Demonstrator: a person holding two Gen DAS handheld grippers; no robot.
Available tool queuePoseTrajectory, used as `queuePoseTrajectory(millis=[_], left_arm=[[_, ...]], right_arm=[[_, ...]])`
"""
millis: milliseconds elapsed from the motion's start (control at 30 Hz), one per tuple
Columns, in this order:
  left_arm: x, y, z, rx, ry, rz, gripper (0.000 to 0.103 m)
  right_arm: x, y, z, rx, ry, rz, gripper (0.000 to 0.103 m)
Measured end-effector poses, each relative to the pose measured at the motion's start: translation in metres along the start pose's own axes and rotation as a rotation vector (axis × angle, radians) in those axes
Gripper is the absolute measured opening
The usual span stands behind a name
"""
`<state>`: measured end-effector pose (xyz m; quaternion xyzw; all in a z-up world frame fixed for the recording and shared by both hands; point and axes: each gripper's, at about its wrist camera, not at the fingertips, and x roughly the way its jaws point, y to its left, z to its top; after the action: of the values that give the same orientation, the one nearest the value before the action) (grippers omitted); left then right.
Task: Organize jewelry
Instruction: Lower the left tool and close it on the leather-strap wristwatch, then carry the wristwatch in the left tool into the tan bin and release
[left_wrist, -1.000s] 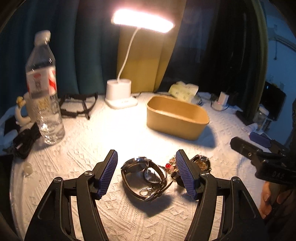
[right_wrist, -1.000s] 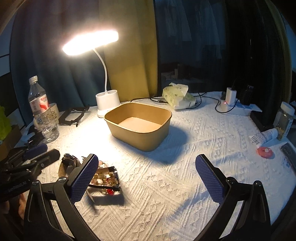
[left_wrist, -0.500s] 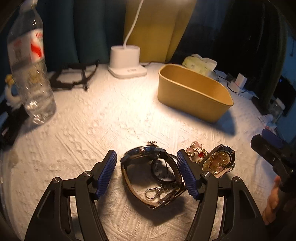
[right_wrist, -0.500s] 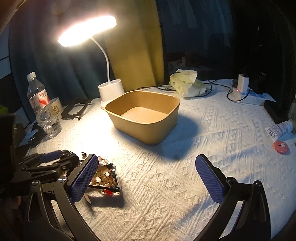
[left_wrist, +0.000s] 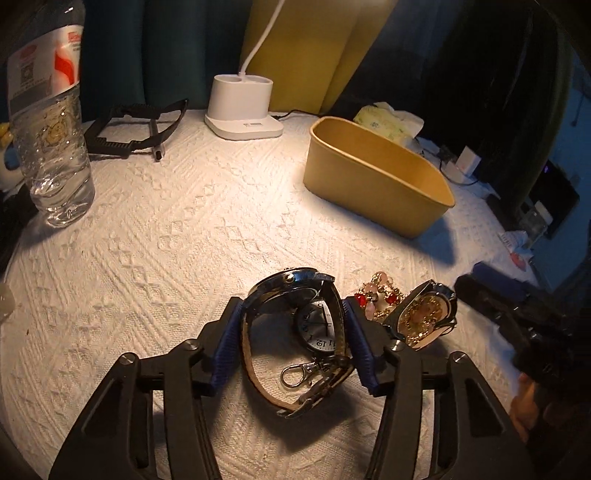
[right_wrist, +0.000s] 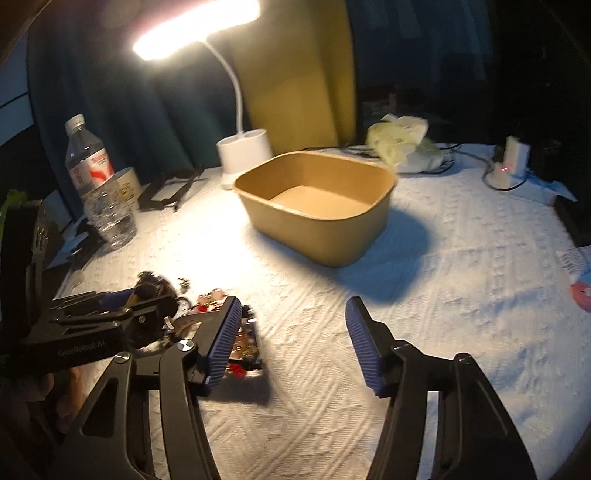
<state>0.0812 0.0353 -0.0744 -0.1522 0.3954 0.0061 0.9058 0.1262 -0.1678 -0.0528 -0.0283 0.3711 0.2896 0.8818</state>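
Note:
In the left wrist view my left gripper (left_wrist: 293, 341) is shut on a wristwatch (left_wrist: 291, 295) with a brown strap, on the white cloth; a small pocket watch (left_wrist: 319, 328) with a clasp lies inside the strap loop. Beside it to the right lie a red and pink beaded bracelet (left_wrist: 378, 295) and a gold bangle piece (left_wrist: 424, 317). The tan box (left_wrist: 373, 181) stands beyond, empty in the right wrist view (right_wrist: 317, 206). My right gripper (right_wrist: 295, 343) is open and empty, its left finger next to the jewelry pile (right_wrist: 240, 339). My left gripper also shows in the right wrist view (right_wrist: 110, 314).
A water bottle (left_wrist: 48, 122) stands at the far left. A white lamp base (left_wrist: 242, 107) and a black frame (left_wrist: 136, 129) are at the back. A tissue pack (right_wrist: 402, 144) and a charger with cables (right_wrist: 511, 162) lie at the back right.
My left gripper moved forward and down and closed its fingers on the wristwatch. My right gripper narrowed its opening and moved toward the jewelry pile.

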Motion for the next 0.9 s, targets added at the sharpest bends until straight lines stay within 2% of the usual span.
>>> queuePoseTrajectory(millis=[300,333,367,600,900], left_arm=[[-0.019,-0.001,-0.002,0.009,-0.063,-0.012,0.055],[-0.021,-0.001,-0.001,0.009,-0.070,-0.011,0.055],[-0.024,-0.002,-0.001,0.014,-0.080,-0.008,0.055],[-0.044,-0.010,0.003,0.054,-0.146,0.012,0.055],[-0.050,-0.024,0.016,0.088,-0.173,0.017,0.055]], right_arm=[[0.019,0.001,-0.005,0.041,0.073,0.056,0.024],[0.020,0.002,-0.007,0.038,0.085,0.067,0.013],[0.020,0.002,-0.008,0.038,0.087,0.075,0.011],[0.005,0.000,-0.009,0.055,0.046,0.079,0.008],[-0.016,-0.021,0.009,0.082,-0.049,0.070,0.008]])
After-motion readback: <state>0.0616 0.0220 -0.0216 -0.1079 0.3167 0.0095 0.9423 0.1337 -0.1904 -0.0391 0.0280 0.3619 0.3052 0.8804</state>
